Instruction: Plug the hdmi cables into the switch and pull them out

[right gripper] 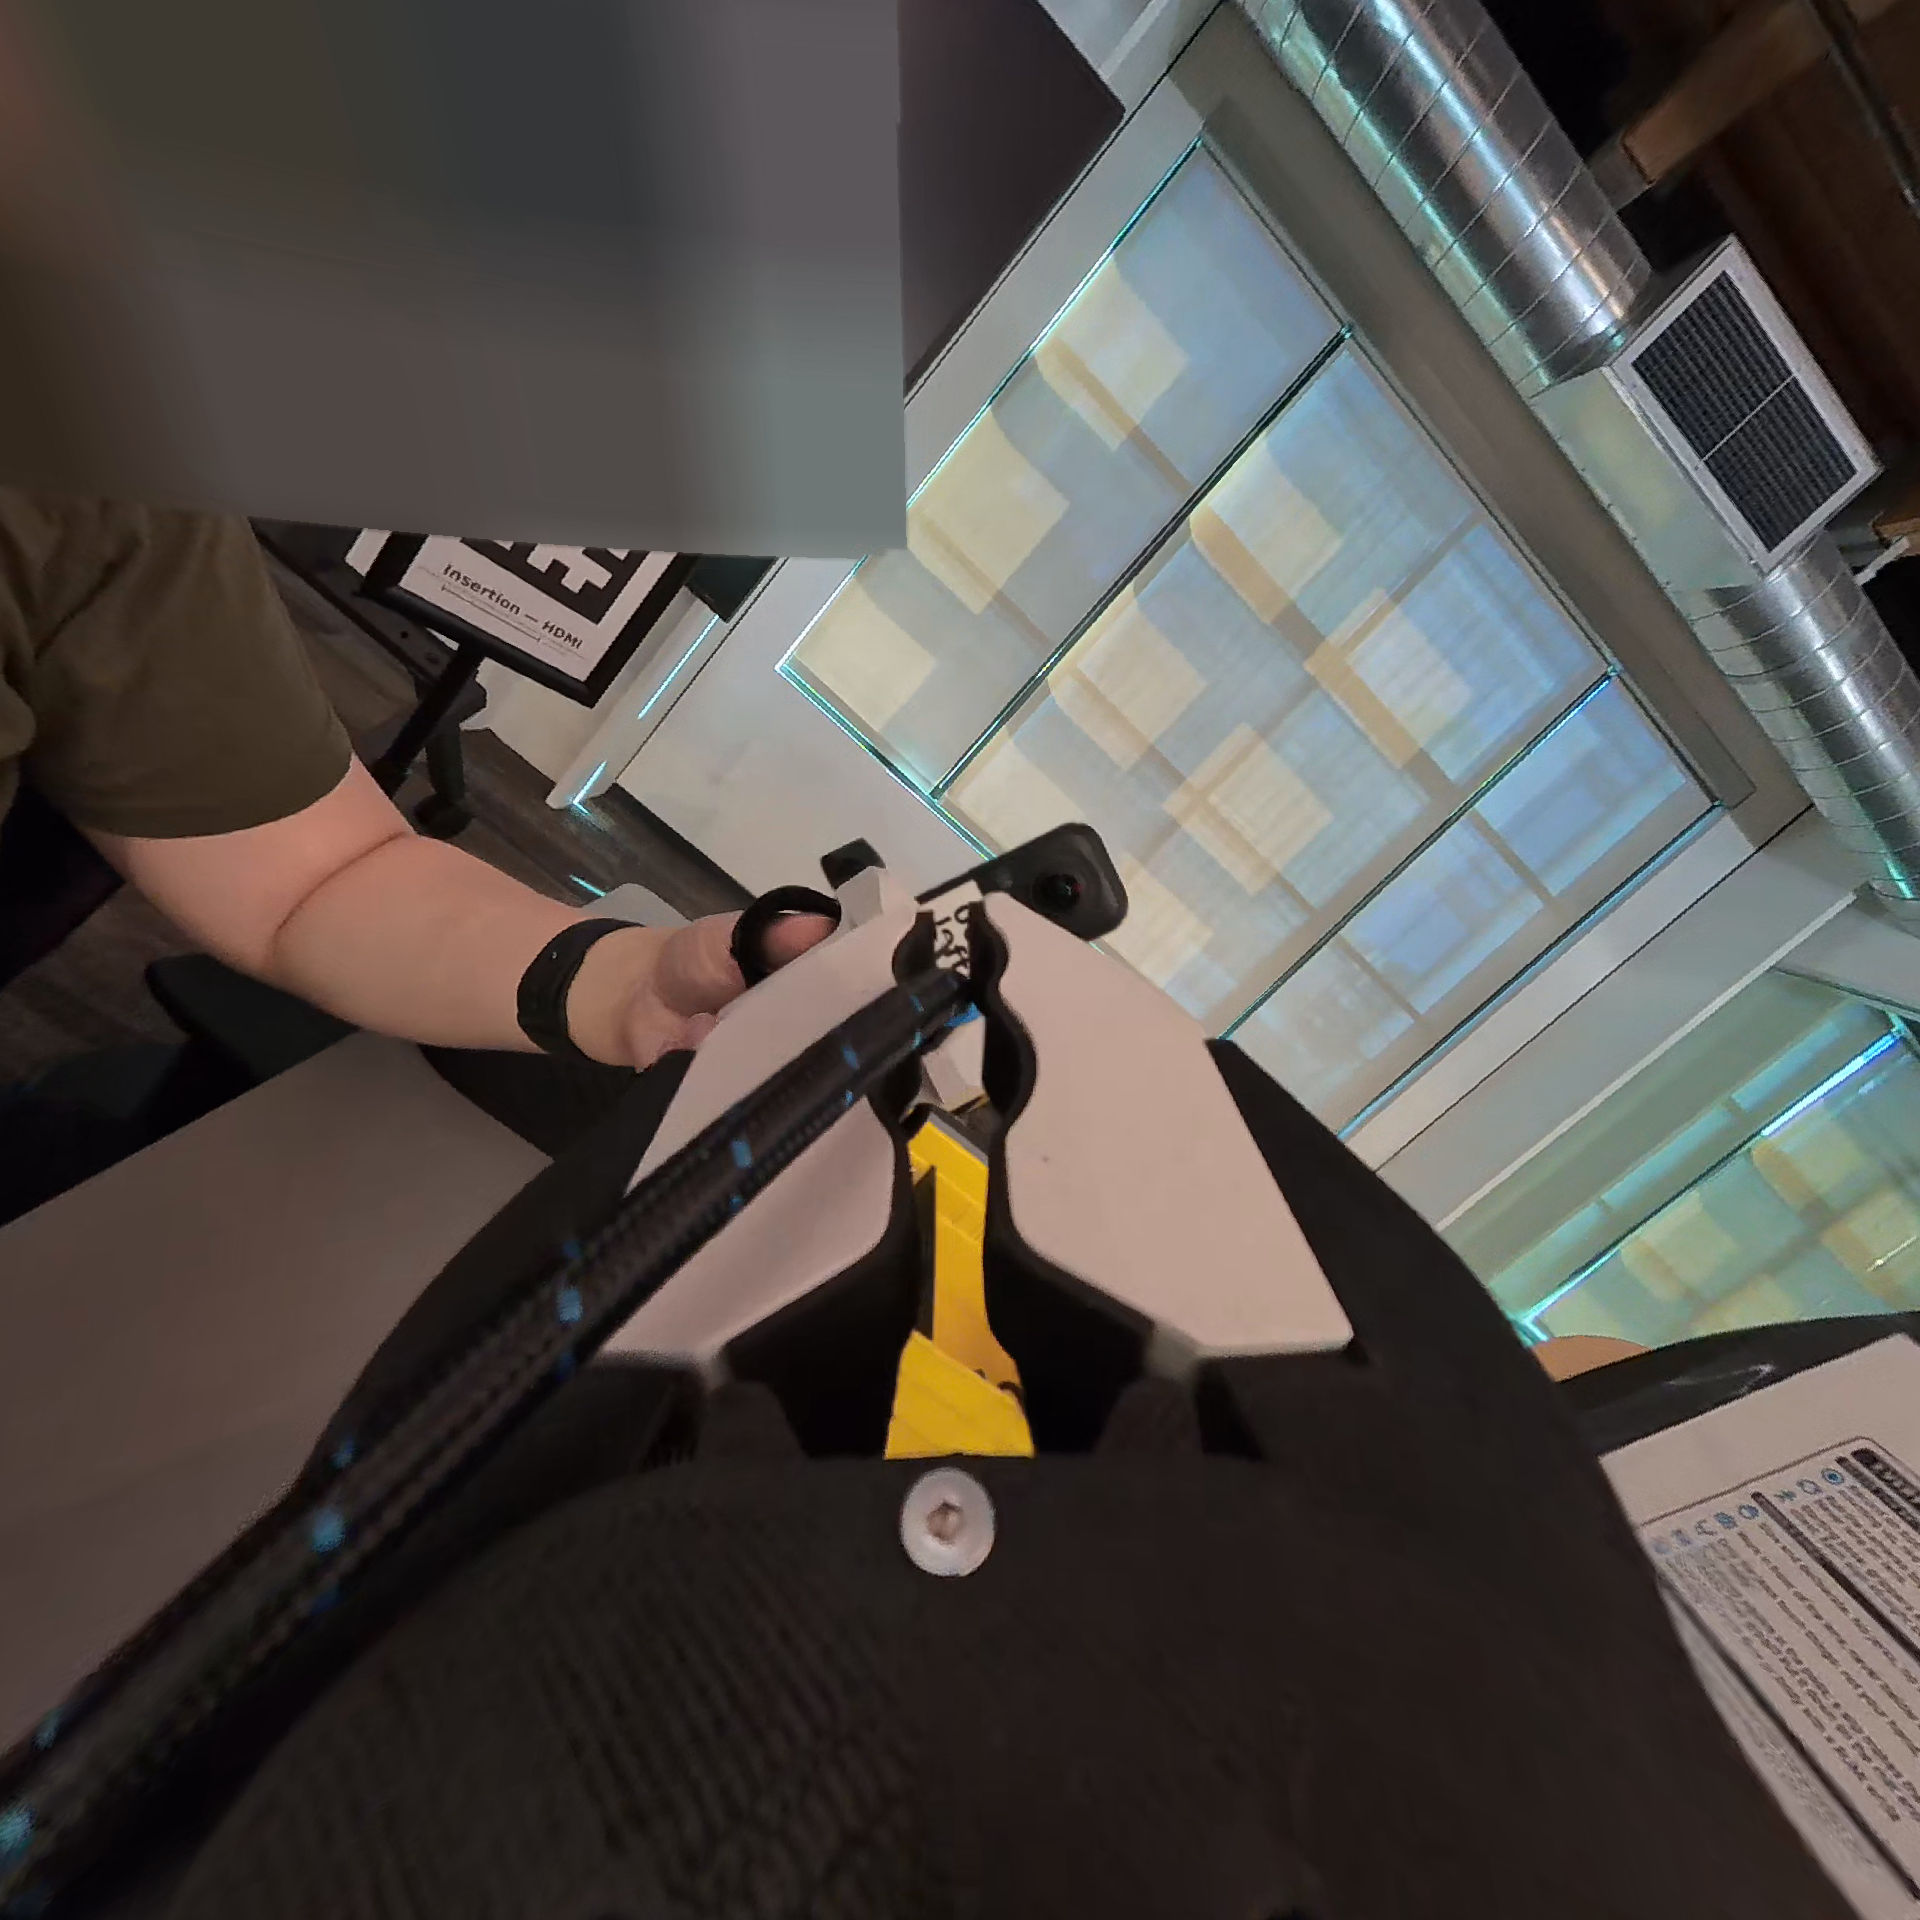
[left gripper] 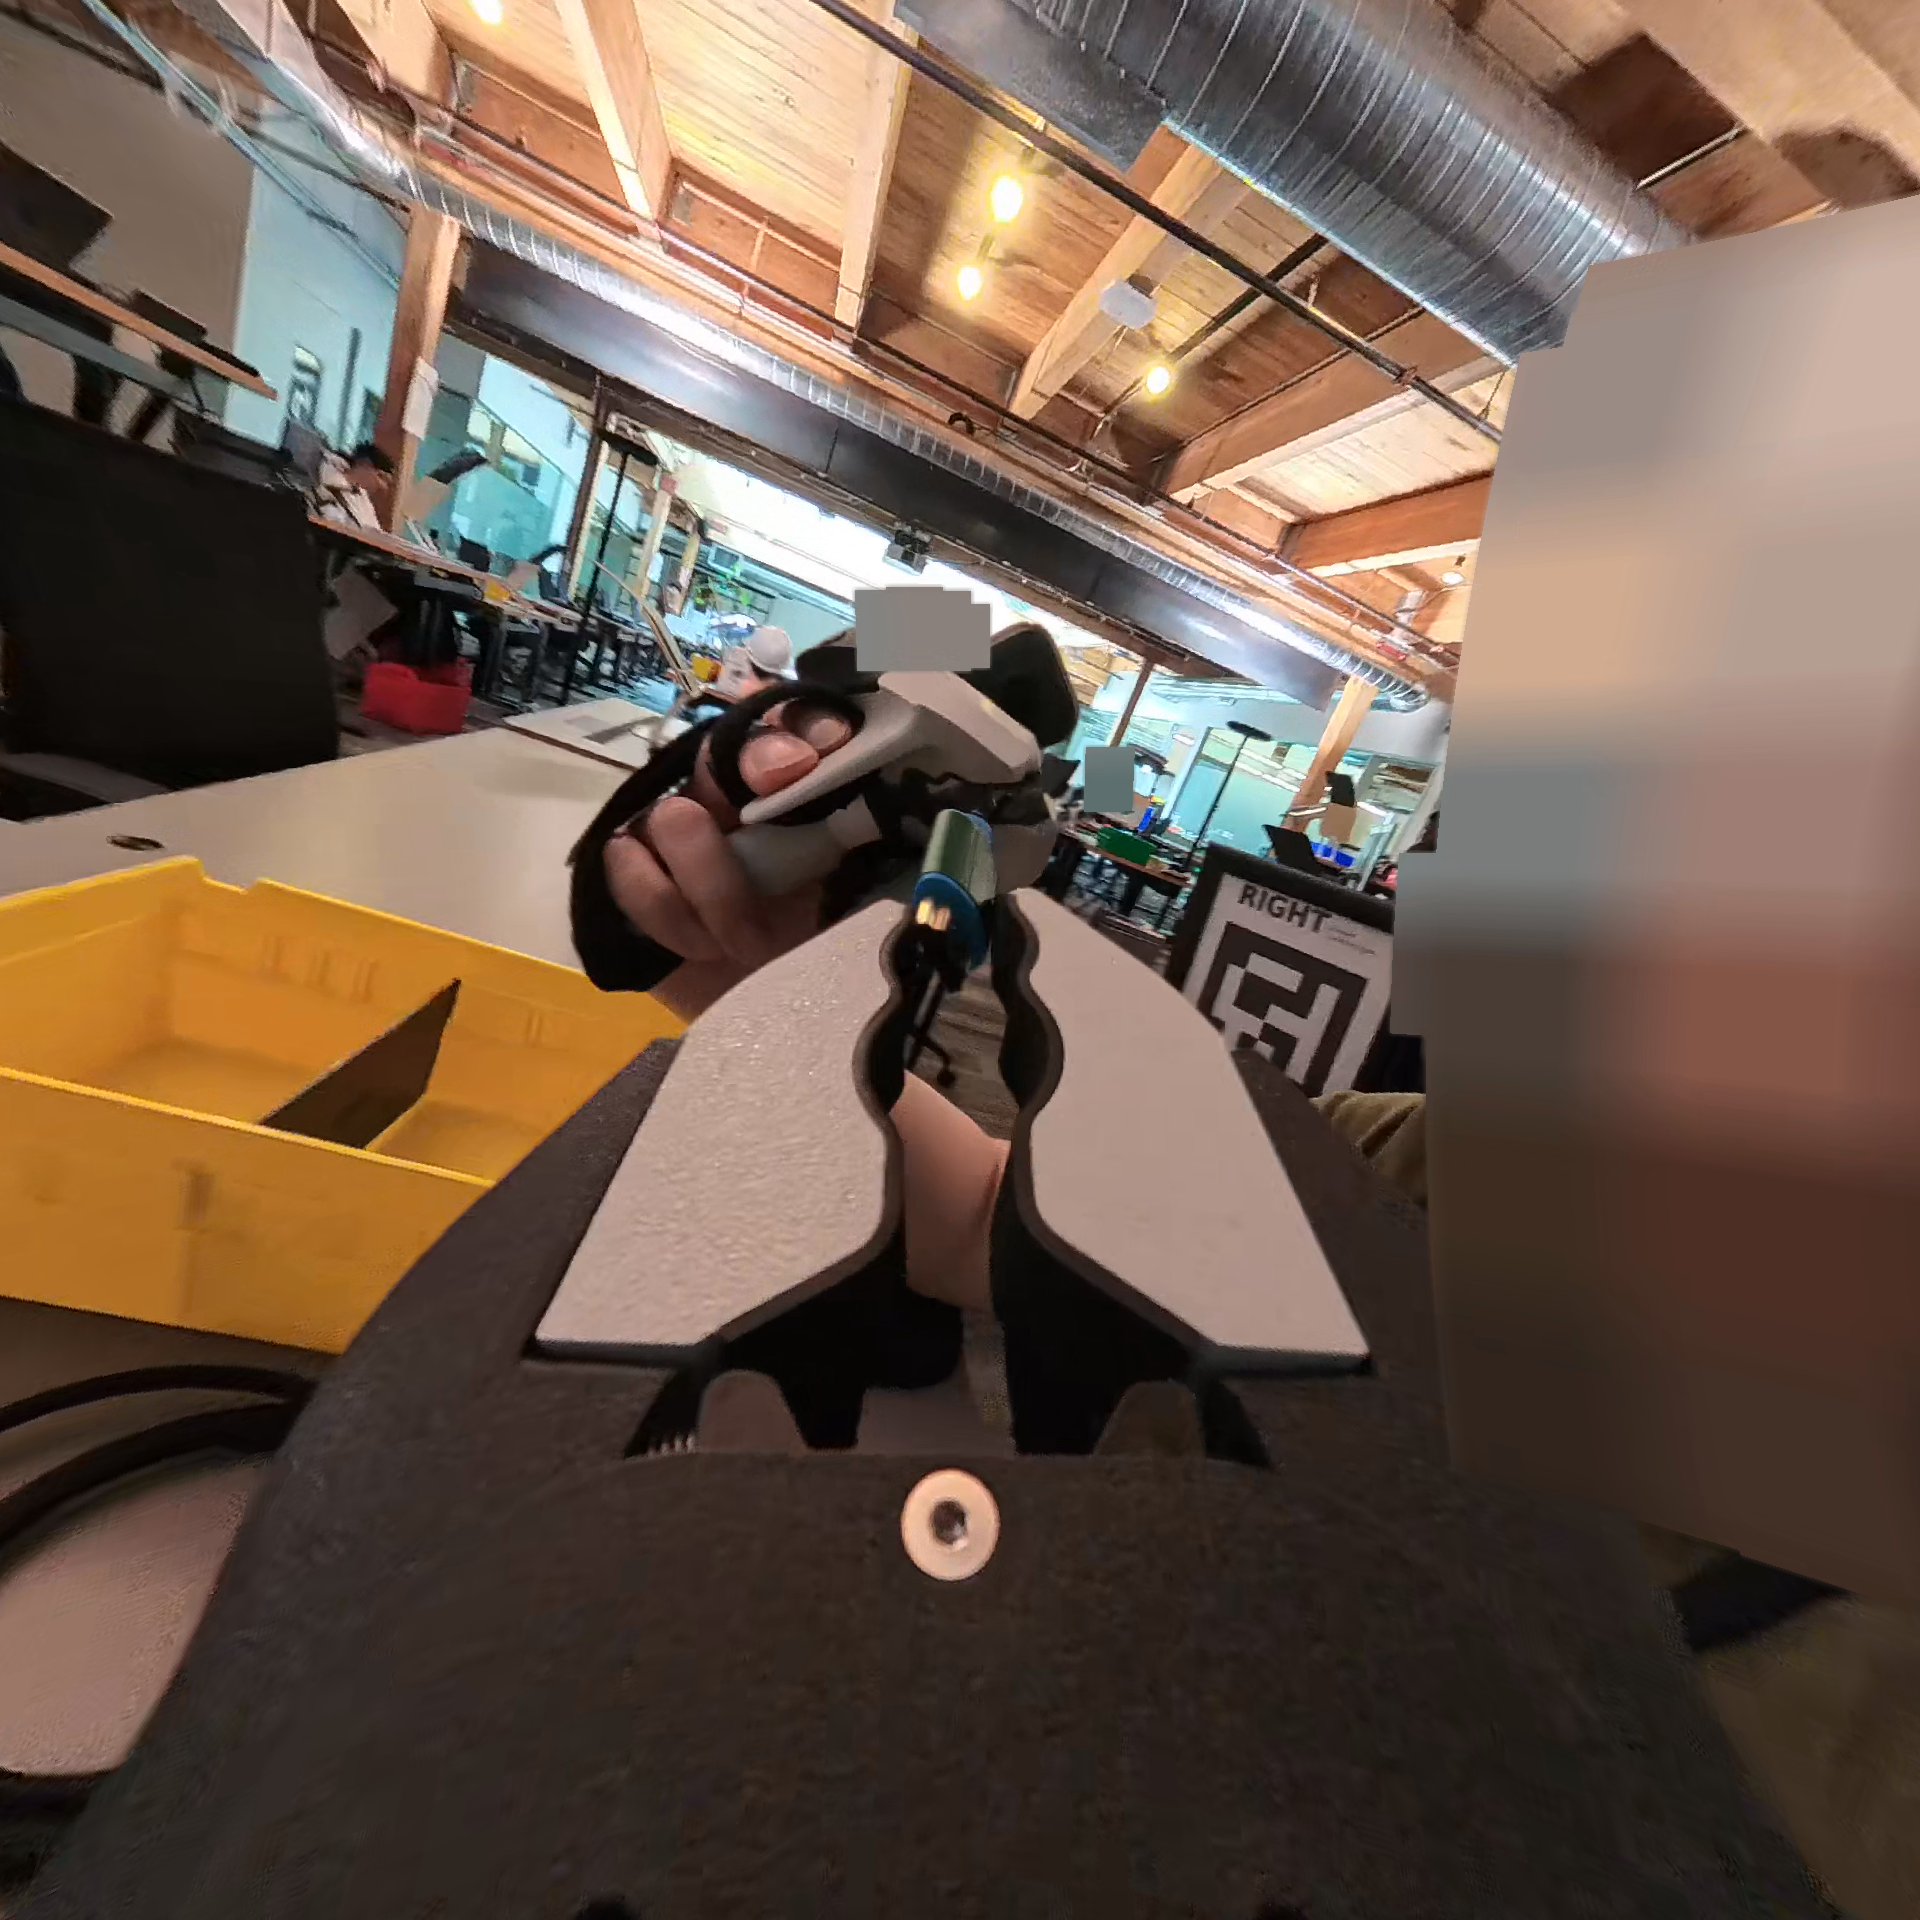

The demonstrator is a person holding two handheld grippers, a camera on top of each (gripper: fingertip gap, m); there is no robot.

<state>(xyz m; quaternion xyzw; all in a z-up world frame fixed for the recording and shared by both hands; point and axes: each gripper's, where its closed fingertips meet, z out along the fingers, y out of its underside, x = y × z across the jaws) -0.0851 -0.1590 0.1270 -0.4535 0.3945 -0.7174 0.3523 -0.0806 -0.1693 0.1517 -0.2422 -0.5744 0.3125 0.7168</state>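
Note:
My two grippers face each other above the table. My right gripper (right gripper: pixel 951 951) is shut on a black braided hdmi cable (right gripper: pixel 644 1226) with blue flecks, which runs from the lower left up to its fingertips. In the left wrist view the cable's green and blue plug (left gripper: pixel 951 894) points at me, gold end first, and sits in the narrow gap between the tips of my left gripper (left gripper: pixel 948 916), whose jaws stand close on it. Behind the plug, a hand holds the right gripper's white handle (left gripper: pixel 883 748). No switch shows in either view.
A yellow bin (left gripper: pixel 208 1091) with a black divider stands on the grey table (left gripper: pixel 416 810) at the left. A black cable (left gripper: pixel 114 1444) lies at the lower left. A framed marker sign (left gripper: pixel 1288 977) stands behind. A white printed box (right gripper: pixel 1766 1538) is at the right. A person's arm (right gripper: pixel 364 935) reaches in.

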